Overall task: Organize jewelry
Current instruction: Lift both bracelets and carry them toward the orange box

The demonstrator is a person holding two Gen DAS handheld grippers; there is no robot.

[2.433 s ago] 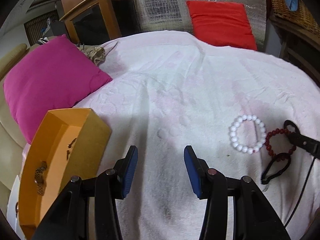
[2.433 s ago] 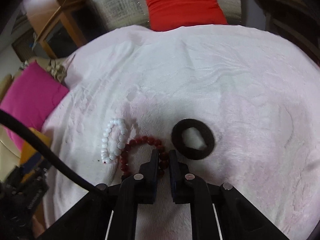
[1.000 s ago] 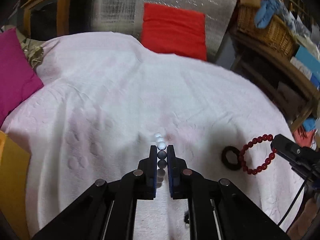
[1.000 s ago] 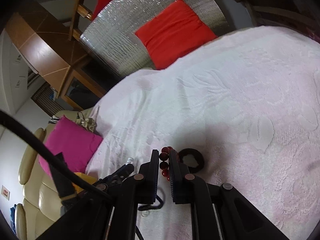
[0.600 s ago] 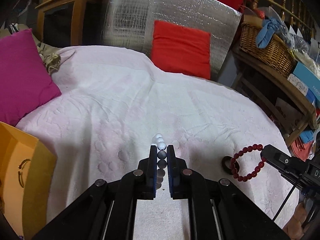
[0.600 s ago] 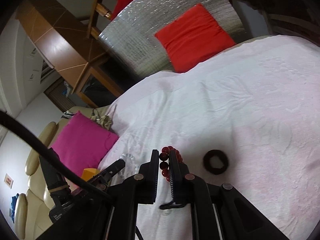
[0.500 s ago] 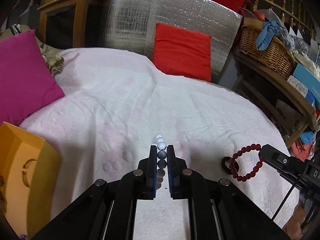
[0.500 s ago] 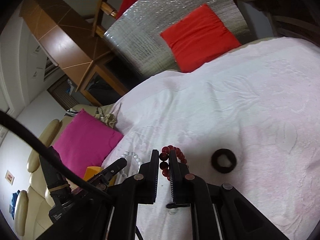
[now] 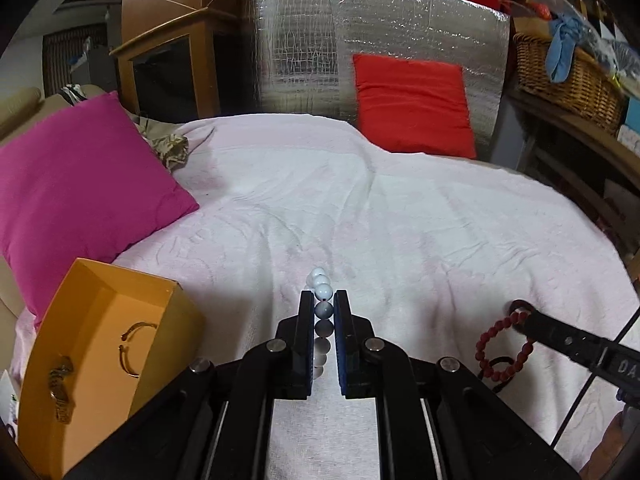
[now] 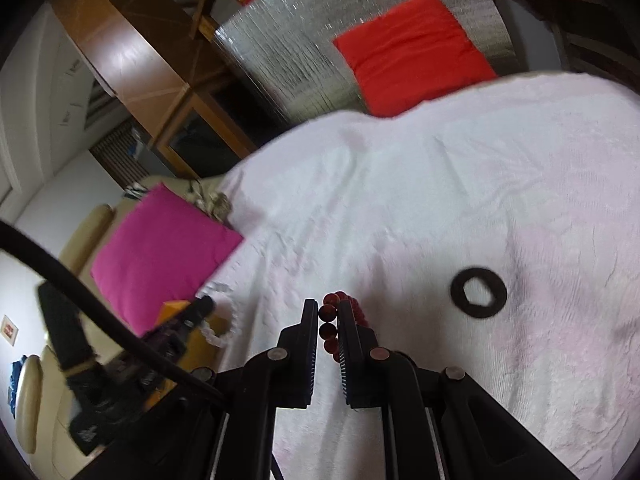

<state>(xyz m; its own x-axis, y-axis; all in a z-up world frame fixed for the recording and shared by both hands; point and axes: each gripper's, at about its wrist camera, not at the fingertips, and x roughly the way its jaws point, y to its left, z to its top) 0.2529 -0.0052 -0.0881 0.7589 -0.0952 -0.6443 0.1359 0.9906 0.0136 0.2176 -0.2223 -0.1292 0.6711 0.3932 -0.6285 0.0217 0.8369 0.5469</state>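
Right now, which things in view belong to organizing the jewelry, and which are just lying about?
Part of the job:
- white bead bracelet, in the left gripper
- red bead bracelet, in the right gripper
- orange box with a bangle inside
- black ring on the bedspread, probably

Lying about:
- pink cushion
- red cushion
- wicker basket

Left gripper (image 9: 323, 304): matte black linkage arms, each joined by round silver pivot screws set behind the jaws. The jaws are flat black plates faced on the inner side with blue ribbed pads.

Right gripper (image 10: 328, 314): identical black construction, silver pivot screws and blue inner pads. A black cable (image 10: 100, 312) curves past to the left of its jaws.
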